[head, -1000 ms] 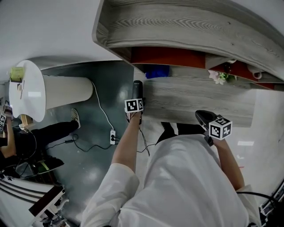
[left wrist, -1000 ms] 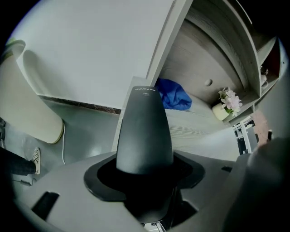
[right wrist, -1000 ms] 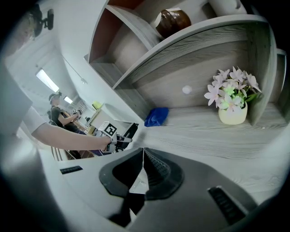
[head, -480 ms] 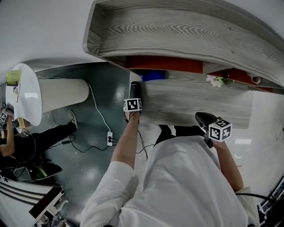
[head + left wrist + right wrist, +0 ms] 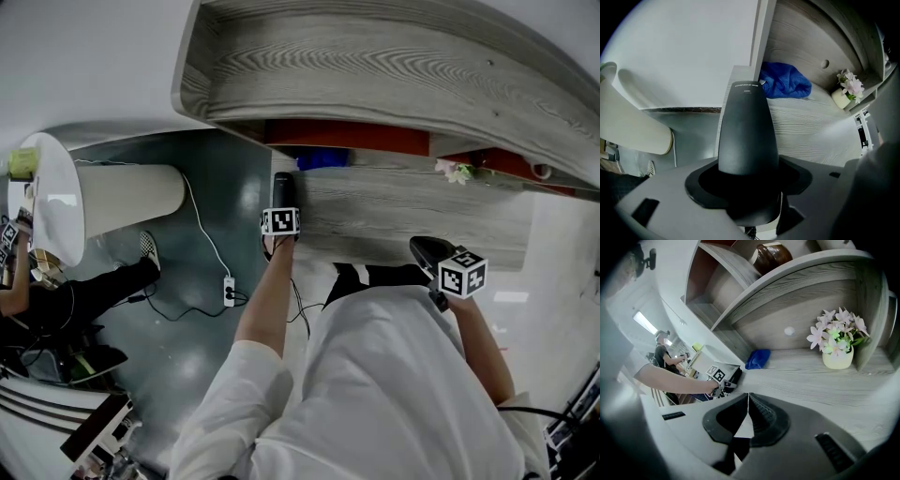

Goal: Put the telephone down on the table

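The telephone is a black tapered handset that sticks forward out of my left gripper, whose jaws are shut on its lower part. In the head view the telephone hangs over the left end of the grey wood-grain table; whether it touches the top I cannot tell. My right gripper hovers at the table's near edge further right. Its jaws meet at the tips with nothing between them. The right gripper view also shows the left gripper's marker cube at the table's end.
A crumpled blue cloth lies at the table's back left and a small pot of pink flowers at the back right. A curved wooden shelf overhangs the table. On the floor to the left are a power strip, cables and a white round table.
The head view has drifted slightly. Both grippers stay nearly where they were, and the left one still holds the telephone over the table's left end.
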